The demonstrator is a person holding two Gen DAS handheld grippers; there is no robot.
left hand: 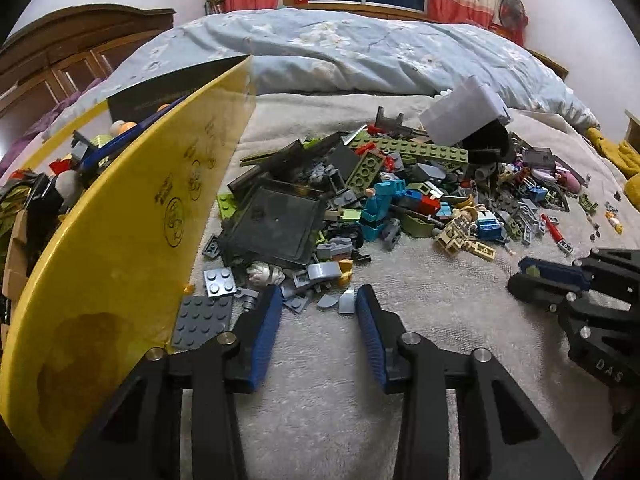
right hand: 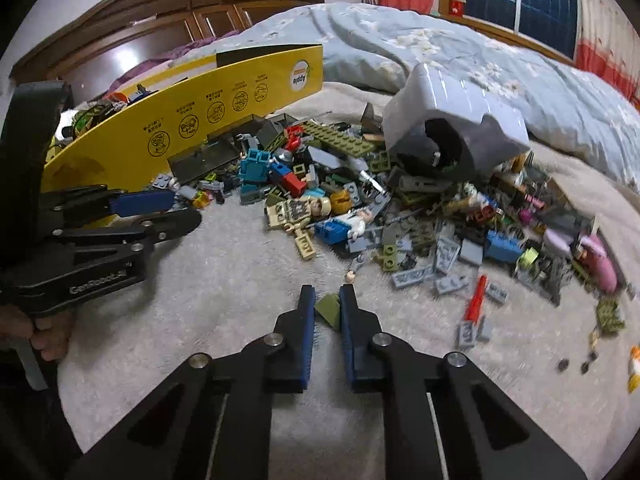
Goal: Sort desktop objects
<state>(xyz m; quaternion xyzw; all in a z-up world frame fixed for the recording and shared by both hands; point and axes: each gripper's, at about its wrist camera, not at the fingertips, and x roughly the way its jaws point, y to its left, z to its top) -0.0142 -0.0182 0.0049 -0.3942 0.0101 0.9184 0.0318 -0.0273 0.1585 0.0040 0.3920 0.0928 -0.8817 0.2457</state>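
Now the right claw (right hand: 327, 297) has its pads pinched on a small olive-green brick (right hand: 329, 310) down on the grey blanket (right hand: 224, 256). Over by the yellow box (left hand: 120, 240), the left claw (left hand: 318, 300) stands half open, empty. Just ahead sprawls the brick pile (right hand: 400, 200).

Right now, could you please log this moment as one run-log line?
left gripper: open above grey pieces | right gripper: shut on olive piece | yellow box: left of pile

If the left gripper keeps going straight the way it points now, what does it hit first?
Probably the small grey curved pieces lying between the left gripper tips on the blanket; depth is unclear.
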